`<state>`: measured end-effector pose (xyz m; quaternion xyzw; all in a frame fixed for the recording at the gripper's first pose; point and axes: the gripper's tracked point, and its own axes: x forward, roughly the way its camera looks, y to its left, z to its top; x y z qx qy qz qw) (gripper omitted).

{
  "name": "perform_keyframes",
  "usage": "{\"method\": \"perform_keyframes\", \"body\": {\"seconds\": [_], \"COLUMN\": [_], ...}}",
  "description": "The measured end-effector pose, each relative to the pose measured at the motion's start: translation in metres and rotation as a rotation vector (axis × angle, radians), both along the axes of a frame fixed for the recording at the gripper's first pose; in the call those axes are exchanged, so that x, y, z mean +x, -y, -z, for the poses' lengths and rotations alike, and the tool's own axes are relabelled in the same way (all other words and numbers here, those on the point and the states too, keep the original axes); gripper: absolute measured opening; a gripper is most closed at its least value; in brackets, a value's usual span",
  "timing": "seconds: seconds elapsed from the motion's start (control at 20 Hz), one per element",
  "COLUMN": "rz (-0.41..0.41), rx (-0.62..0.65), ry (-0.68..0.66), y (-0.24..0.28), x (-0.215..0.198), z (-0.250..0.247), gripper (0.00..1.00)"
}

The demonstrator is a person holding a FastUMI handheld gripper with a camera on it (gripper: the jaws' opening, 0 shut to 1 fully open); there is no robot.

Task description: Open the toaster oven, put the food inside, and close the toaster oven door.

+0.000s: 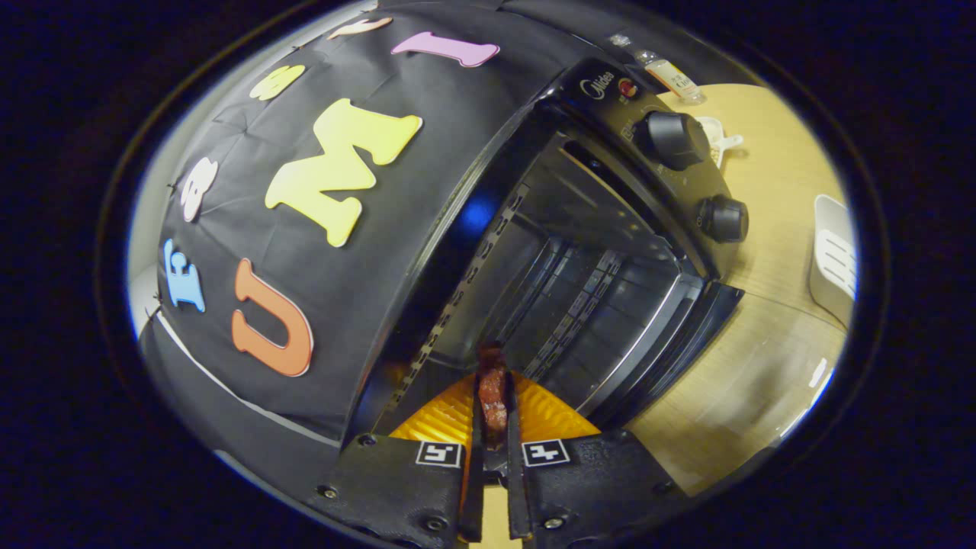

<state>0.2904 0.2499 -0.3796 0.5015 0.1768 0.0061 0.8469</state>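
Note:
The black toaster oven stands just ahead of me, tilted in the view, with its door dropped open and the dark cavity showing. My gripper is shut on a thin reddish-brown piece of food, held edge-on between both fingers. The food's tip sits at the mouth of the cavity, over the open door's inner edge. Two round knobs sit on the oven's control panel, to the right of the cavity.
The oven rests on a light wooden table. A white slotted tray lies on the table beyond the knobs. A small white object sits behind the oven's panel. The booth's black cloth wall runs along the oven's left side.

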Motion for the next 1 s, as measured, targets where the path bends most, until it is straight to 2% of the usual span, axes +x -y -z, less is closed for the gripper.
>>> {"method": "perform_keyframes", "body": {"seconds": [0.25,0.4,0.55,0.7,0.8,0.85,1.0], "rz": [0.015,0.016,0.011,0.007,0.008,0.001,-0.029], "rx": [-0.015,-0.097,-0.233,-0.394,-0.507,-0.517,-0.551], "ry": [-0.039,-0.049,-0.074,-0.046,-0.021,-0.012,-0.002], "y": [0.002,0.005,0.014,0.023,0.027,0.025,0.02], "x": [0.006,0.009,0.007,0.007,0.005,0.004,-0.002], "z": [0.018,0.022,0.026,0.018,0.011,0.007,0.004], "gripper": [0.16,0.2,0.42,0.55,0.87,1.0,1.0]}}
